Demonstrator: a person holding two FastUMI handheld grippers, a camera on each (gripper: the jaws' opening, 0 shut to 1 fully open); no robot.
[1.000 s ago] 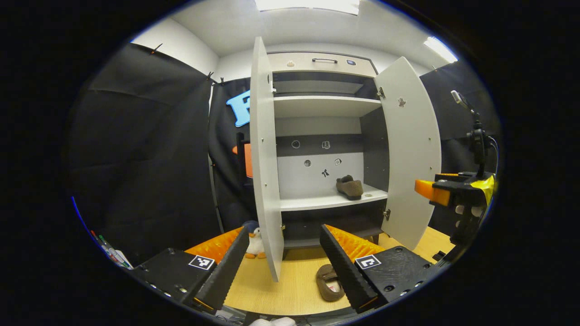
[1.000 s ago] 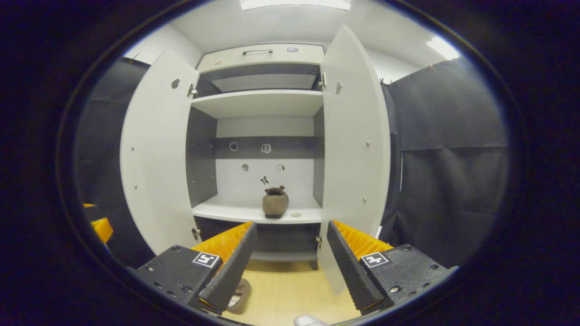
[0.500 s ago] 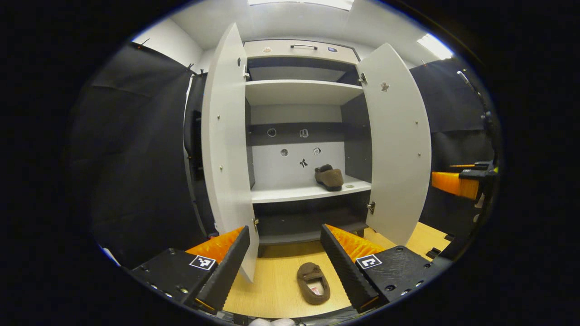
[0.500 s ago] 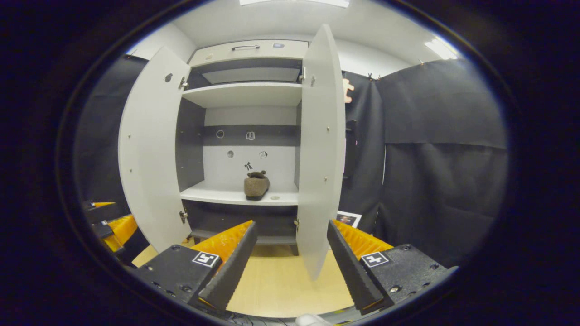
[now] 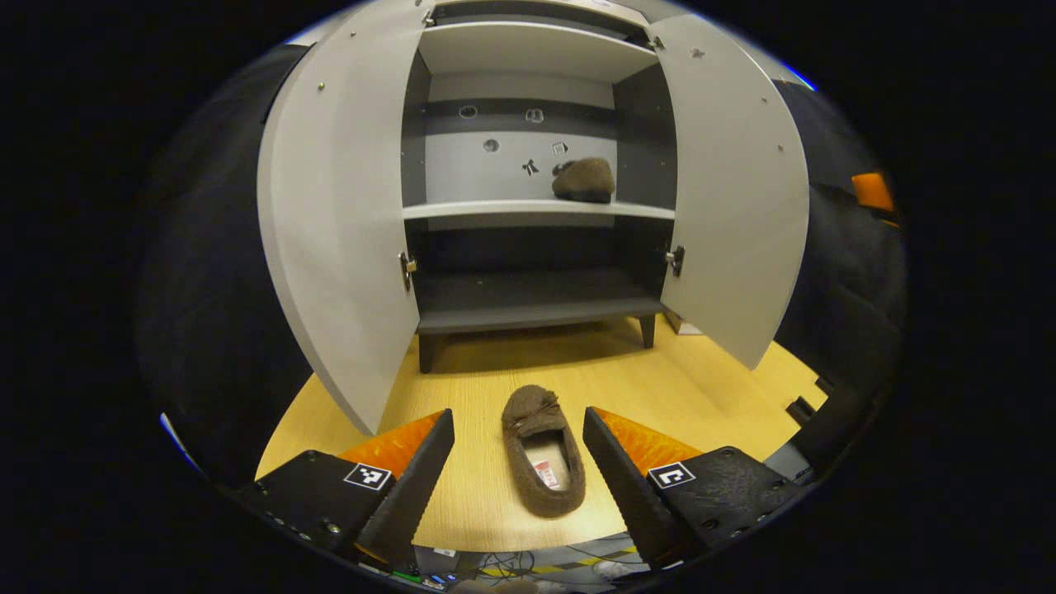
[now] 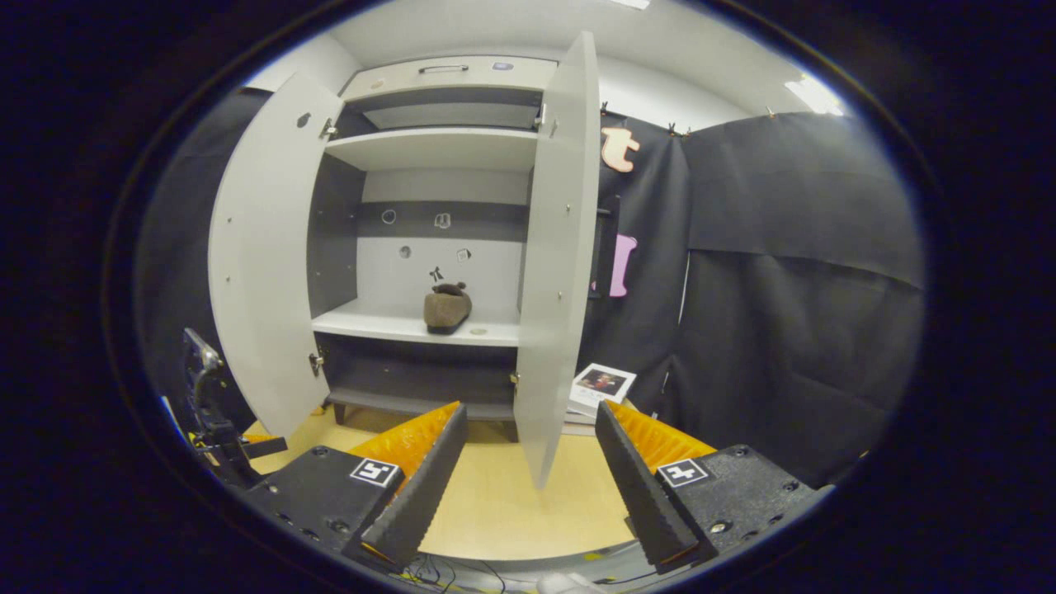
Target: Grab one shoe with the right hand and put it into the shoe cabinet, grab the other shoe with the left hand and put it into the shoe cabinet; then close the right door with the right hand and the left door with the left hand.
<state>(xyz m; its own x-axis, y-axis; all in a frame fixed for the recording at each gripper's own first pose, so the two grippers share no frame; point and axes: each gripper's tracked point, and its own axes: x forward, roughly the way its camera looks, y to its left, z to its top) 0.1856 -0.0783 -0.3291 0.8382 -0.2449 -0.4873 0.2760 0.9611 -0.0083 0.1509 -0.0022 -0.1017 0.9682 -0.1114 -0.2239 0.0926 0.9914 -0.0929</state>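
Two brown shoes: one shoe on the floor (image 5: 540, 450), lying between the spread fingers of the left gripper (image 5: 518, 478), untouched; other shoe (image 6: 446, 307) on the white shelf (image 6: 388, 326) of the shoe cabinet (image 6: 450, 74); both doors open; right gripper (image 6: 532, 487) wide apart, holding nothing.

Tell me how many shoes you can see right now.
2. One brown shoe sits on the white middle shelf inside the shoe cabinet. The other shoe lies on the wooden floor in front of it, between the left hand-held gripper's open fingers.
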